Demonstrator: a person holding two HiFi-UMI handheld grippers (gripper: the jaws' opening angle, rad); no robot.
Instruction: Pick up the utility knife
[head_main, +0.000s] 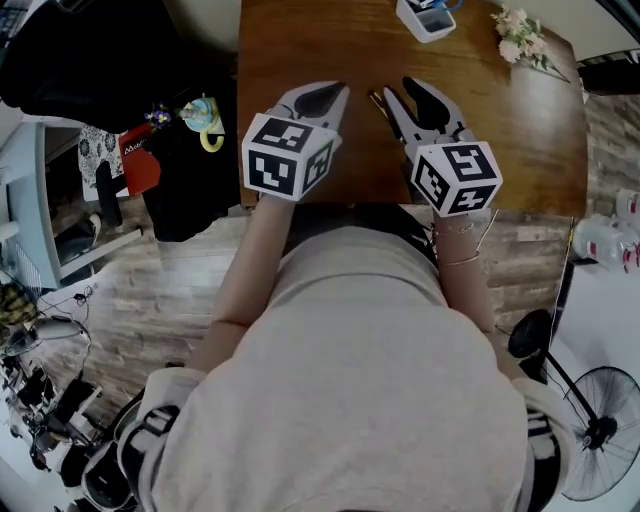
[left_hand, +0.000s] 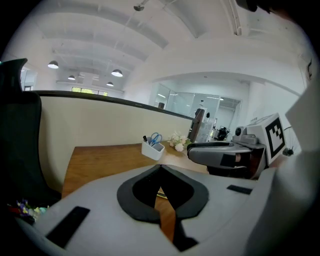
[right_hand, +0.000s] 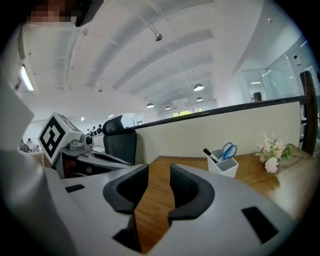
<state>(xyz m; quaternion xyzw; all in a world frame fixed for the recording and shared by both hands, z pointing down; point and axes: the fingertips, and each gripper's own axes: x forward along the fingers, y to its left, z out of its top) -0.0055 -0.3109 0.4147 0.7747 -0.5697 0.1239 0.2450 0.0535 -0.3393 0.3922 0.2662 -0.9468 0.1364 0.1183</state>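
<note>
Both grippers hover side by side over the near edge of the wooden table (head_main: 300, 40). My left gripper (head_main: 335, 95) (left_hand: 161, 170) has its jaw tips touching, with nothing between them. My right gripper (head_main: 397, 90) (right_hand: 159, 172) stands slightly open and empty, with bare wood showing through the gap. A small thin object, probably the utility knife (head_main: 377, 99), lies on the table between the two grippers' tips. Through the left jaws a yellow and black bit of it (left_hand: 160, 193) shows just below and ahead. The right gripper view does not show the knife.
A white pen holder (head_main: 427, 17) (left_hand: 153, 149) (right_hand: 223, 162) with blue scissors stands at the table's far side, and flowers (head_main: 520, 35) (right_hand: 271, 152) lie to its right. A black office chair (right_hand: 120, 137) is at the left, and a fan (head_main: 600, 430) stands on the floor.
</note>
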